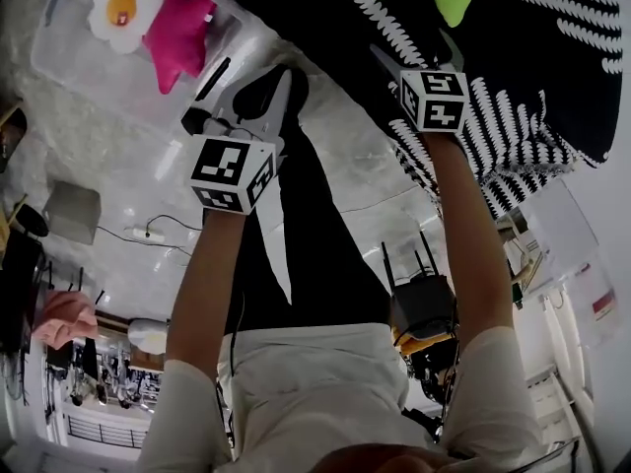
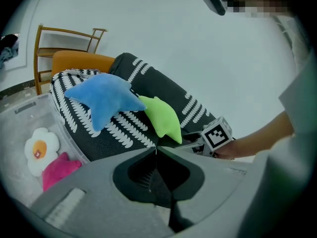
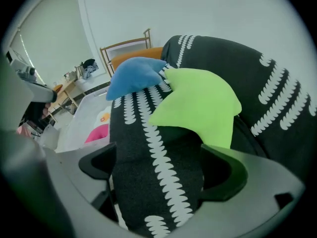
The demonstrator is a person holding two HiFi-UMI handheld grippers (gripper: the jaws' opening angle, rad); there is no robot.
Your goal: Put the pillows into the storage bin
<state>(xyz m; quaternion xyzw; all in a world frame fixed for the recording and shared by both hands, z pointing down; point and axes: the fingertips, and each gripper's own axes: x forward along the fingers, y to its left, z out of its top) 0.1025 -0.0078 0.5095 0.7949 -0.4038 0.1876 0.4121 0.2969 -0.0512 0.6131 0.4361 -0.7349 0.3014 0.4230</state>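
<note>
The right tool [image 3: 158,150] is wide open and grips nothing. Its 2 jaws straddle a ridge of the black sofa [image 3: 148,133] with the white leaf print, and the lower corner of the green pillow [image 3: 198,105] sits just ahead of them, near the right-hand jaw. That looks to me like the set-up for a grab: the jaws are spread so they can slide past the fabric and close on that hanging corner, which is the easiest part of a soft pillow to pinch.

The left tool [image 2: 156,151] has its jaws pressed together with nothing between them. It hangs back above the floor between the sofa and the bin, most likely just kept out of the way.

Behind the green pillow, the blue pillow [image 3: 133,76] lies higher up on the sofa, and the 2 touch at their edges. The clear storage bin [image 1: 59,57] stands on the floor just beside the sofa, to the person's left. It already holds 2 pillows, a white flower-shaped one [image 1: 123,6] and a pink one [image 1: 177,33], lying against each other. So I would say 2 are in and 2 are left, with the green one next.
</note>
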